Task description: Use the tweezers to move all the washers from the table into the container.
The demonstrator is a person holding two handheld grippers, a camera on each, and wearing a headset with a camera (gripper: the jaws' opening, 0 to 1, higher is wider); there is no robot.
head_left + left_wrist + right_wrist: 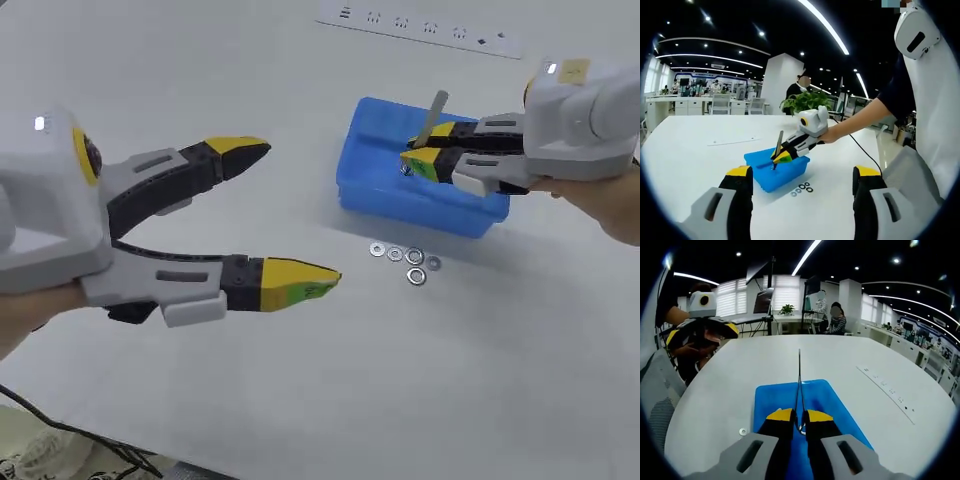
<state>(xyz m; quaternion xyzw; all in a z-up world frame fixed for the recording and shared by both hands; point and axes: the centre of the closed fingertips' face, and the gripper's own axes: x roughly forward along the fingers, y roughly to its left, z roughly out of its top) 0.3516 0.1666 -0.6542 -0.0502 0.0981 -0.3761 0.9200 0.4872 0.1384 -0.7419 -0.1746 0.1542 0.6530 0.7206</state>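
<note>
Fingers of the right gripper (415, 152) clamp the tweezers (436, 110), whose tips are hidden behind them above the container (400, 205); the left gripper (300, 212) fingers gape, empty.

Place: open-plan office | ceiling: long strip lights (822, 25) | rows of white desks (670, 102), office chairs (719, 104) | monitor (763, 300) on stand | potted plant (805, 101) | power strip (420, 27) on white table (450, 380)

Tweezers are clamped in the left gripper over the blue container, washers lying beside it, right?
Not the left: the right gripper clamps the tweezers over the blue container, as the right gripper view shows, with washers beside it.
</note>
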